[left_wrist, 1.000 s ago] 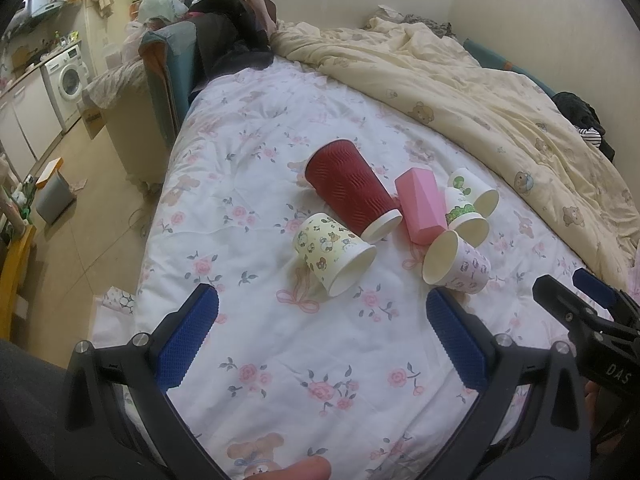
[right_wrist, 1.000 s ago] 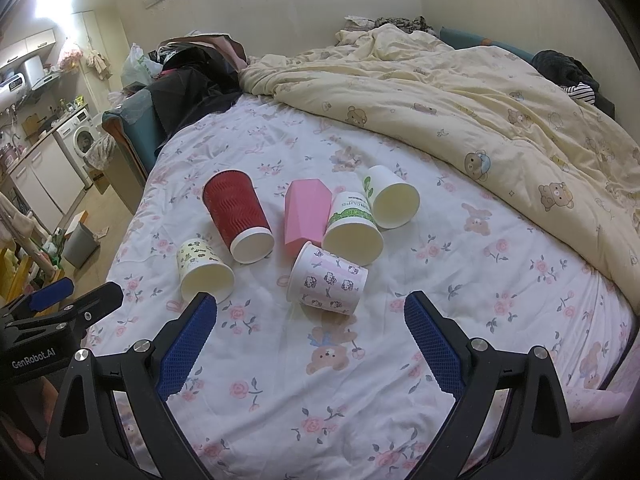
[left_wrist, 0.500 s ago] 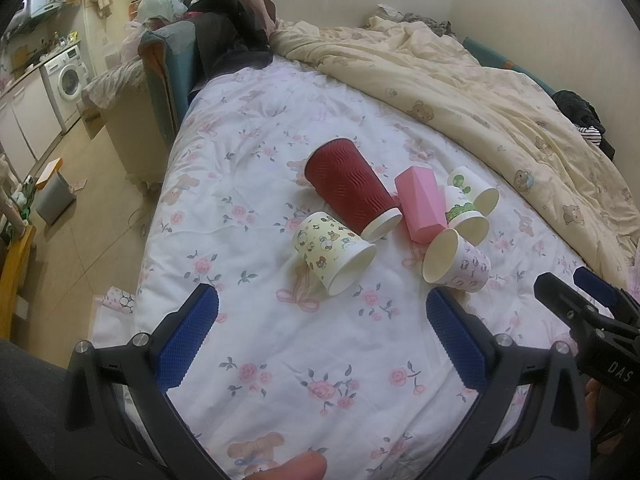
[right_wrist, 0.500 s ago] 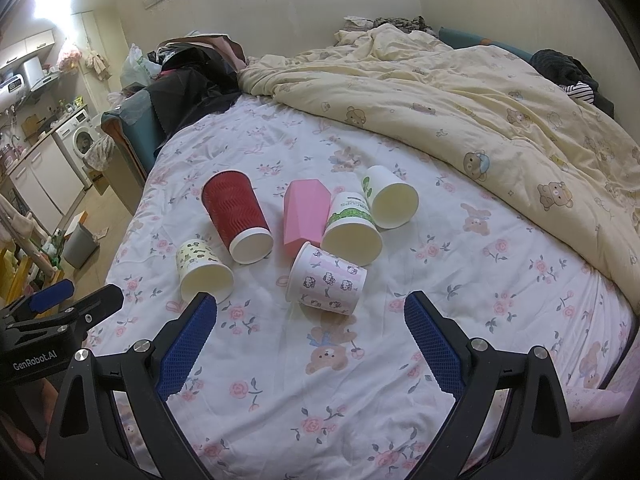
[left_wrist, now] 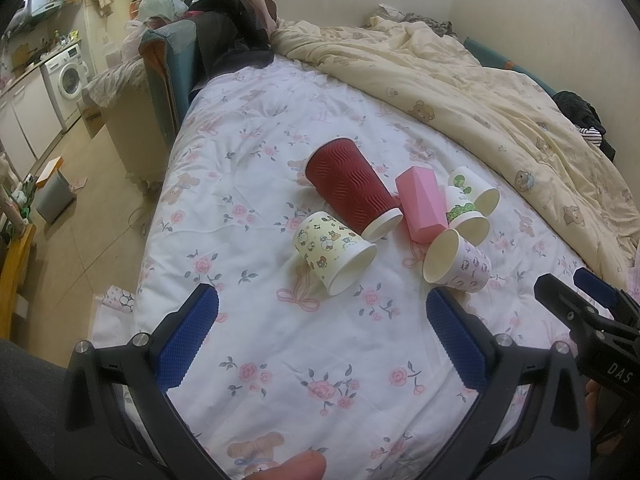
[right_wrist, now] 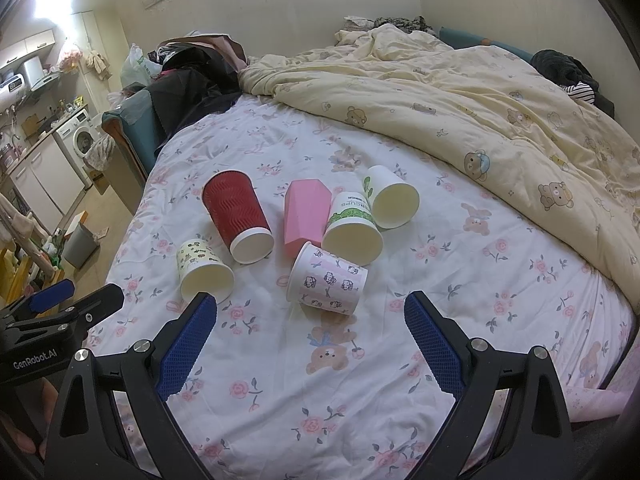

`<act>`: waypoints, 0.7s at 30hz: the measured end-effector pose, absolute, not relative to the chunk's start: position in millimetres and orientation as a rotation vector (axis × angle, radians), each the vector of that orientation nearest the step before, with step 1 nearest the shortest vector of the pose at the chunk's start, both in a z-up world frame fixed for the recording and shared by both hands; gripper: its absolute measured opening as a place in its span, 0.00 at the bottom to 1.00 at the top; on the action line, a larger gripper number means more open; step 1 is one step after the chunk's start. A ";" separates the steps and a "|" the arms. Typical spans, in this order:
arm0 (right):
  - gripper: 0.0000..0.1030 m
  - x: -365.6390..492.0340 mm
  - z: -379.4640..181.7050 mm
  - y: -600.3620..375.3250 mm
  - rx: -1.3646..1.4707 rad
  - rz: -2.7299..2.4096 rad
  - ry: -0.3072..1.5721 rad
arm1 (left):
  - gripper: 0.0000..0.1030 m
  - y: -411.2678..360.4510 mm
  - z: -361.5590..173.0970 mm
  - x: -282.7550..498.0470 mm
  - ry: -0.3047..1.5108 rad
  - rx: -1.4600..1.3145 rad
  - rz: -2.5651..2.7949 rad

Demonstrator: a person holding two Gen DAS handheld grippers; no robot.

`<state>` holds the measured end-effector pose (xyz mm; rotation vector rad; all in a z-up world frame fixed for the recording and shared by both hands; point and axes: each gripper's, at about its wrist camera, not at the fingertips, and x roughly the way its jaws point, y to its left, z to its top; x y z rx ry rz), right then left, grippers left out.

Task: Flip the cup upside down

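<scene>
Both grippers hang wide open over the bed, and I hold nothing in them.

My left gripper (left_wrist: 322,338) and my right gripper (right_wrist: 310,338) have their blue pads far apart. Six cups lie on their sides on the flowery sheet (right_wrist: 460,280). I see the red cup (right_wrist: 237,216) at 11 o'clock from my right gripper, with the yellow cartoon cup (right_wrist: 204,274) just beside it at 10. At 12 o'clock the kitty cup (right_wrist: 328,284) touches the pink cup (right_wrist: 305,216). Past them lie the green-band cup (right_wrist: 352,228) and the leaf cup (right_wrist: 392,200), at 1 o'clock.
</scene>
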<state>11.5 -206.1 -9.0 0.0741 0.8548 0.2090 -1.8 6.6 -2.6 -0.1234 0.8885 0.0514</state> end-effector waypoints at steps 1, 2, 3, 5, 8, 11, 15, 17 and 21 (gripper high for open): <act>0.94 11.4 -9.0 -206.2 0.075 0.210 0.855 | 0.99 6.4 -2.5 -1.6 0.889 -0.124 0.052; 0.94 11.4 -8.9 -206.2 0.079 0.210 0.857 | 1.00 7.3 -2.4 -2.0 0.888 -0.123 0.053; 0.94 11.3 -9.1 -206.0 0.078 0.210 0.857 | 1.00 6.6 -2.6 -2.1 0.887 -0.123 0.054; 0.94 11.2 -8.9 -205.8 0.077 0.210 0.857 | 1.00 8.2 -4.8 -3.7 0.884 -0.120 0.055; 0.94 11.4 -9.4 -205.9 0.077 0.211 0.859 | 1.00 9.2 -5.4 -5.0 0.885 -0.123 0.053; 0.94 11.5 -9.2 -205.1 0.076 0.213 0.859 | 1.00 8.1 -4.7 -4.1 0.886 -0.121 0.055; 0.94 11.2 -9.9 -203.8 0.073 0.216 0.861 | 1.00 8.9 -5.5 -4.7 0.884 -0.122 0.057; 0.94 10.9 -10.3 -203.5 0.074 0.217 0.862 | 1.00 9.9 -5.8 -5.5 0.884 -0.120 0.057; 0.94 11.3 -11.1 -203.3 0.077 0.217 0.863 | 0.99 8.7 -5.5 -3.4 0.892 -0.114 0.057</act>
